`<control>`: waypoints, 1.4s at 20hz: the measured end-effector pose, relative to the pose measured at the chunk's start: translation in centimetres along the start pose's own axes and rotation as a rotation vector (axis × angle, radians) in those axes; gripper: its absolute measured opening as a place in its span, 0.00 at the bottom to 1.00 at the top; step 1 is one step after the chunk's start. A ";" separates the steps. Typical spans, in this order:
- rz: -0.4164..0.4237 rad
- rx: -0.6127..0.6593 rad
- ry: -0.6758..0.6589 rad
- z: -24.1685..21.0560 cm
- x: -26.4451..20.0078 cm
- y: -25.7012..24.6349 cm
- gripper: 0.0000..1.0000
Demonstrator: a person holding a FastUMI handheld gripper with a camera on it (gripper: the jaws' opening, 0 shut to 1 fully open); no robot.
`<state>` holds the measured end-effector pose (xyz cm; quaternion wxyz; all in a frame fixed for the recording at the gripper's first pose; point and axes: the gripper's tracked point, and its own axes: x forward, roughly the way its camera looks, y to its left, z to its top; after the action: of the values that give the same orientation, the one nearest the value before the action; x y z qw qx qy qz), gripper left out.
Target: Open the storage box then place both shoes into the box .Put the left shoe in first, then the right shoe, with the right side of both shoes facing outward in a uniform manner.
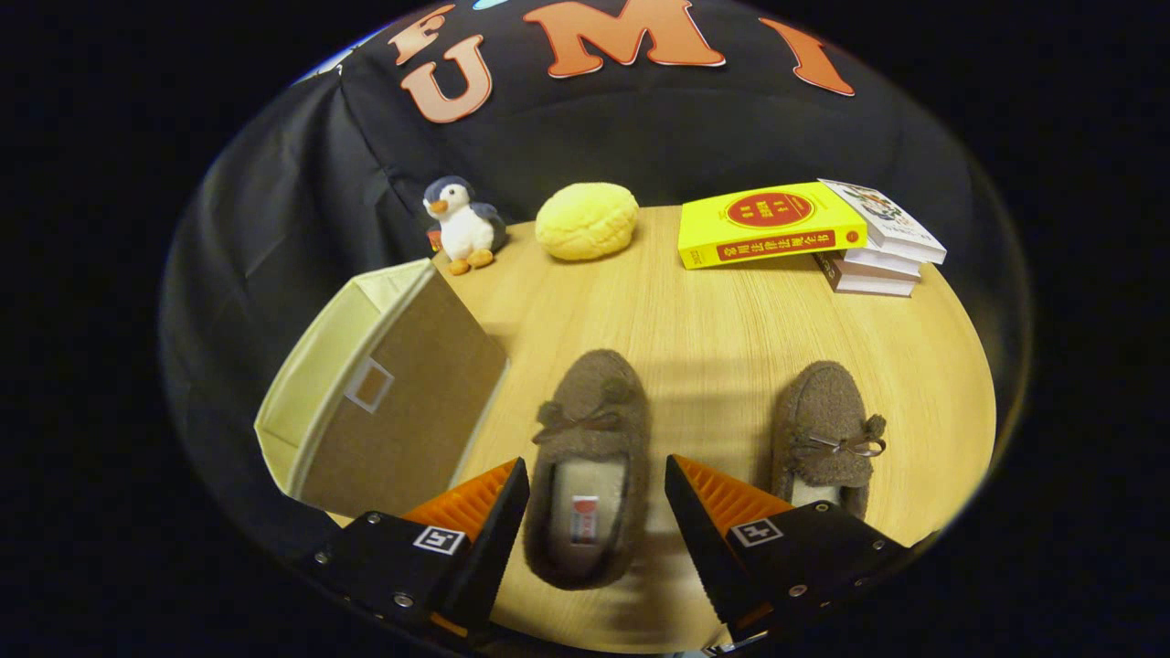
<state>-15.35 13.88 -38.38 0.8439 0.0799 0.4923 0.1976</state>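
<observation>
Two brown fuzzy slippers with small bows lie on the light wooden table [713, 302], toes pointing away from me. The left shoe [590, 429] has its heel end between my fingers, with a gap on each side. The right shoe [827, 429] lies beyond the right finger, apart from the first. My gripper [596, 475] is open around the left shoe's heel opening without pressing on it. The storage box [384, 393], cream fabric with a brown panel, stands to the left of the left finger, tilted, its cream lining showing along the top.
At the back of the table stand a plush penguin [463, 226], a yellow round cushion [587, 220], and a stack of books [804, 233] with a yellow one on top. The table's curved edge runs close on the right.
</observation>
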 end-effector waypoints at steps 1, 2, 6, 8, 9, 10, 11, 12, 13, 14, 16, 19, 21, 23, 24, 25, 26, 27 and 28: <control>-0.005 -0.015 0.014 -0.5 0.7 -0.5 0.88; -0.010 -0.027 0.025 -0.9 1.3 -1.0 0.84; -0.020 -0.051 0.040 -1.3 4.0 -1.9 0.73; -0.028 -0.048 0.035 -1.0 5.2 -2.3 0.66; -0.035 -0.041 0.037 -1.0 5.7 -2.5 0.62; -0.039 -0.031 0.037 -0.9 6.1 -2.6 0.56; -0.033 -0.017 0.034 -0.6 6.5 -2.5 0.51; -0.010 -0.003 0.020 -0.3 6.9 -1.9 0.43; 0.000 0.006 0.021 -0.3 7.2 -1.5 0.40; -0.024 0.016 0.023 -0.3 7.1 -1.9 0.30; -0.065 0.061 0.028 -0.3 7.0 -2.2 0.17; -0.063 0.151 0.057 -0.1 6.2 -1.3 0.04; -0.050 0.198 0.023 1.5 4.6 -0.3 0.04; -0.059 0.214 0.002 3.3 2.9 0.5 0.04; -0.066 0.222 -0.002 4.1 2.0 0.9 0.04; -0.068 0.230 -0.006 5.0 1.1 1.7 0.04; -0.067 0.235 -0.013 6.0 0.2 2.4 0.04; -0.060 0.238 -0.022 7.0 -0.7 3.4 0.04; -0.046 0.240 -0.026 8.0 -1.5 4.6 0.04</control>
<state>-10.27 17.94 -31.63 0.8389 0.1716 0.5031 0.1169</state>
